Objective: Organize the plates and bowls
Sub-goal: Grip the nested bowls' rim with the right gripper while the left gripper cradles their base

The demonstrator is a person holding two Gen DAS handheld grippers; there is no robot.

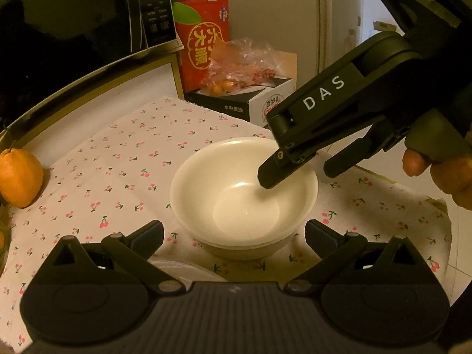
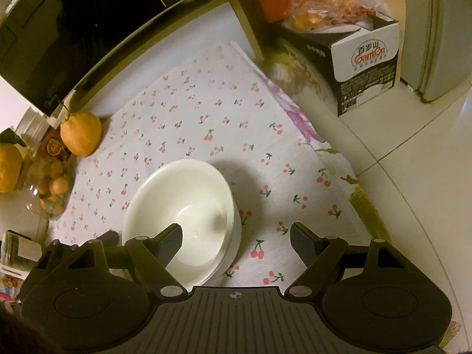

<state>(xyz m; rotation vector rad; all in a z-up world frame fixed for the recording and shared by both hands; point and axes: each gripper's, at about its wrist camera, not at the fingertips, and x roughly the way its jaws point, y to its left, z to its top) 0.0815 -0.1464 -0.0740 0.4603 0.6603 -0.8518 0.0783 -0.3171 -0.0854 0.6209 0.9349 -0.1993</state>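
A stack of white bowls [image 1: 244,194] stands on the cherry-print cloth [image 1: 118,159]; it also shows in the right wrist view [image 2: 183,206]. My left gripper [image 1: 234,237] is open, its fingers wide on either side of the stack's near side. My right gripper [image 2: 236,240] is open, also seen from the left wrist [image 1: 298,174]: one finger [image 1: 274,174] reaches inside the top bowl, the other [image 1: 339,168] hangs outside past the rim. A white plate rim [image 1: 188,268] peeks out under my left gripper.
A microwave [image 1: 73,23] stands at the back left. An orange [image 1: 19,177] lies beside it. A red box [image 1: 203,35], a bag of fruit [image 1: 239,67] and a black-and-white carton [image 2: 362,59] sit behind the cloth. A glass jar of small fruit [image 2: 53,188] stands at left.
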